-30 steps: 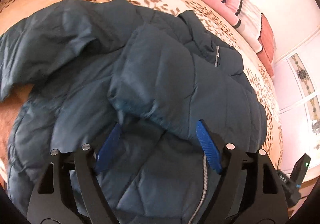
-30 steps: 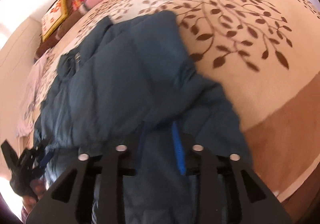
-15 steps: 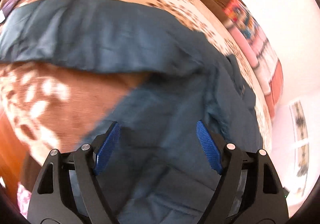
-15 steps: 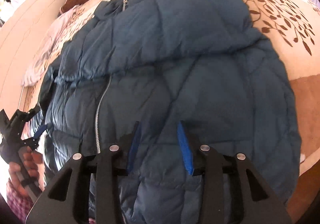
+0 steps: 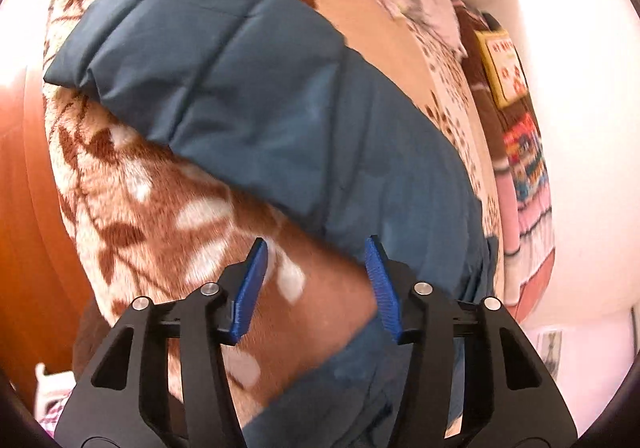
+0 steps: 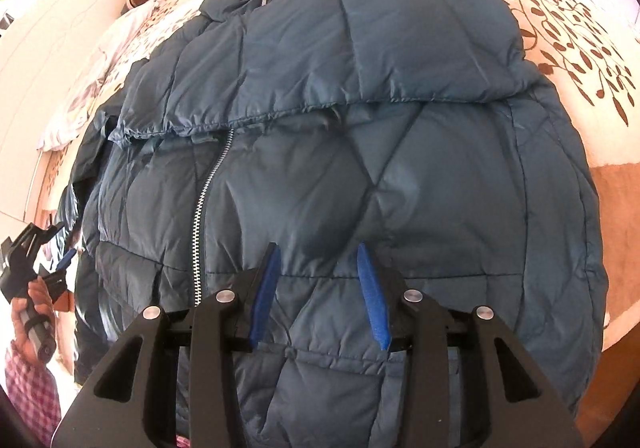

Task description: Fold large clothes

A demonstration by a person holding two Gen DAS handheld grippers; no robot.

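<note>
Now the jacket (image 6: 360, 151) lies spread on the blanket (image 6: 580, 31), front up, with 1 sleeve (image 6: 320, 59) folded across its chest and the zipper (image 6: 204, 199) running below that fold. Above the jacket's hem, the right gripper (image 6: 318, 254) hovers with its jaws partly apart; whether its pads touch the fabric I cannot tell. At the jacket's other side, the second sleeve (image 5: 224, 83) stretches out over the blanket. Just beside that sleeve, the left gripper (image 5: 316, 252) has just been closing its jaws, which stand apart over bare blanket with nothing between them.
</note>
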